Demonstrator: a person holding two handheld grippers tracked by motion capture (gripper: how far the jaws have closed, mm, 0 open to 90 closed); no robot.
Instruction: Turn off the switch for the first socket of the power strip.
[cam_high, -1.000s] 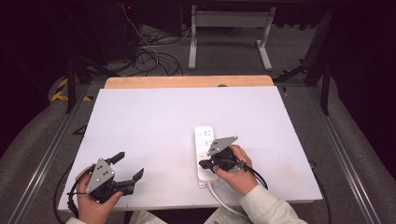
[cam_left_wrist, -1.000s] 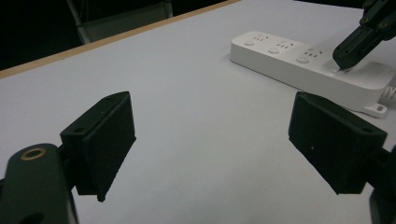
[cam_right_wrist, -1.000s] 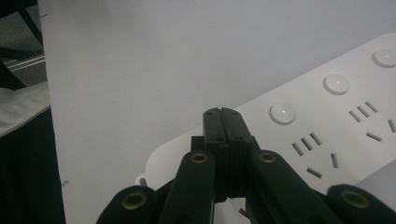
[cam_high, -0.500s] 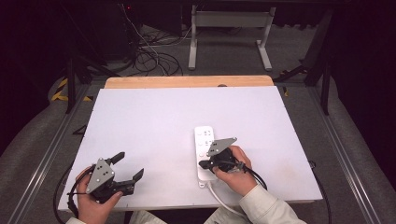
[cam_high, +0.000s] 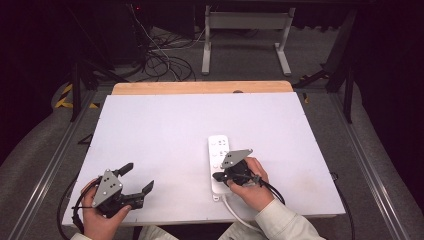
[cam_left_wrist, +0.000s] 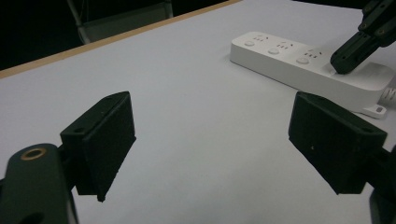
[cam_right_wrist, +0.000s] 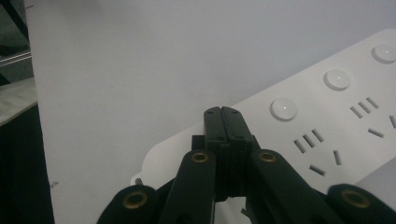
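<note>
1. White plastic power strip (cam_high: 220, 162), long and flat with a row of round buttons next to its sockets, lies on the pale grey table (cam_high: 165, 135), right of the middle and toward the near edge. Its white cable (cam_high: 237, 214) runs off the near end.
2. The right gripper (cam_high: 218, 176) has its jaws pressed tight together with nothing between them, and the closed tip is down on the near end of the strip. In the right gripper view the black jaws (cam_right_wrist: 227, 122) meet just short of the nearest round button (cam_right_wrist: 283, 108).
3. The left gripper (cam_high: 137, 178) sits way over at the near left corner of the table, well apart from the strip. Jaws spread wide, totally empty, only bare table between them in the left gripper view.
4. From that same view the strip (cam_left_wrist: 299, 65) is off to the upper right, with the other gripper's tip (cam_left_wrist: 344, 63) resting on top of it.
</note>
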